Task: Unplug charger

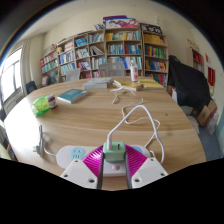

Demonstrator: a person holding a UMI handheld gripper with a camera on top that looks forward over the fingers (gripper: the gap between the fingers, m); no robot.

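A mint-green charger is plugged into a white power strip at the near edge of a round wooden table. Its white cable loops away across the table. My gripper is down over the strip, and its magenta pads press against both sides of the charger. The charger is still seated in its socket.
On the table lie a green object at the left, a blue book, and more white cables and small items at the far side. Bookshelves line the back wall. A black chair stands at the right.
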